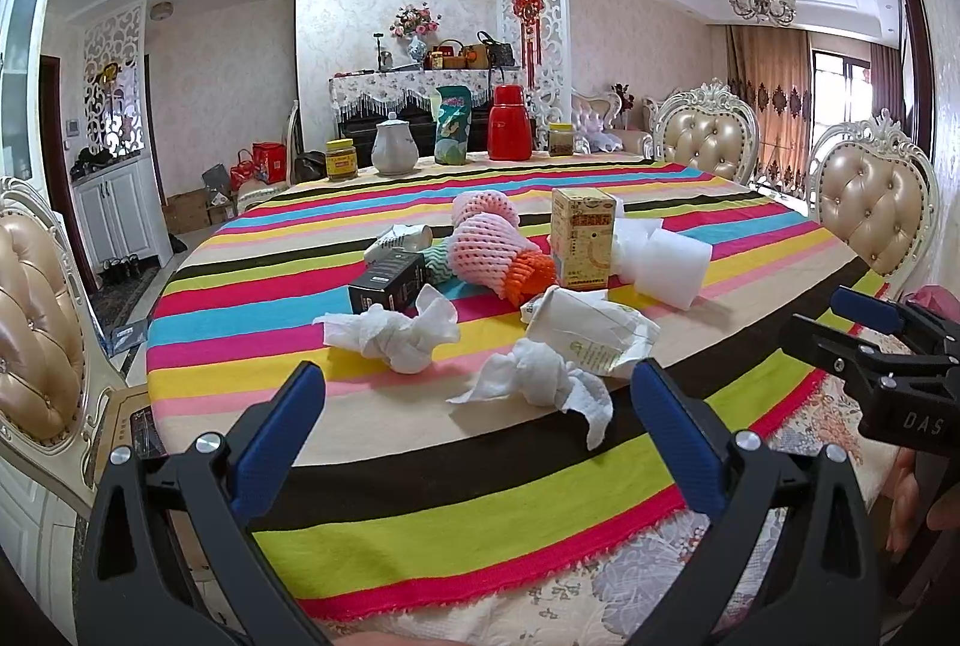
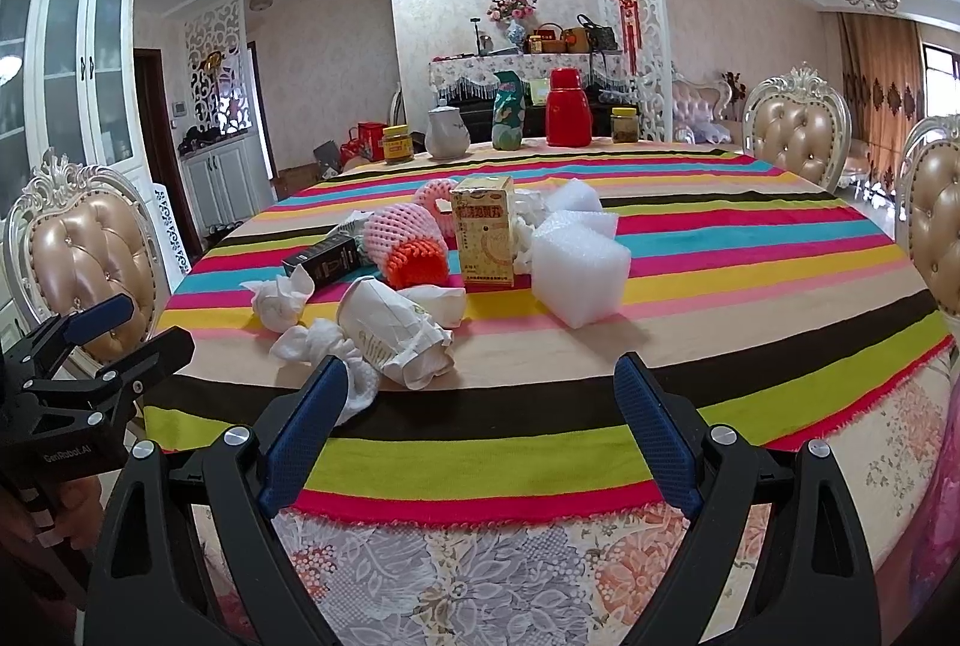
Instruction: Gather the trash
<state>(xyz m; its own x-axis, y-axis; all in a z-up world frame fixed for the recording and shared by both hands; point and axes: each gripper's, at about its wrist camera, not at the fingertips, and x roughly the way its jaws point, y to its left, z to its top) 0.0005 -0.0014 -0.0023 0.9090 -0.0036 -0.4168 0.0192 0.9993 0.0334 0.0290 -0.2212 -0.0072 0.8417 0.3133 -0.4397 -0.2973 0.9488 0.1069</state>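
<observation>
Trash (image 1: 516,280) is lying uncollected mid-frame on the striped tablecloth (image 1: 420,466), while the left gripper (image 1: 480,442) and right gripper (image 2: 480,430) are hovering low, both spread apart and empty, everything remaining.

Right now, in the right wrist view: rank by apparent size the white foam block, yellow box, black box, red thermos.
1. white foam block
2. yellow box
3. red thermos and black box: look about alike, so not ranked.

The thermos stands at the table's far edge, so distance makes it look smaller; the black box is partly hidden by trash.
</observation>
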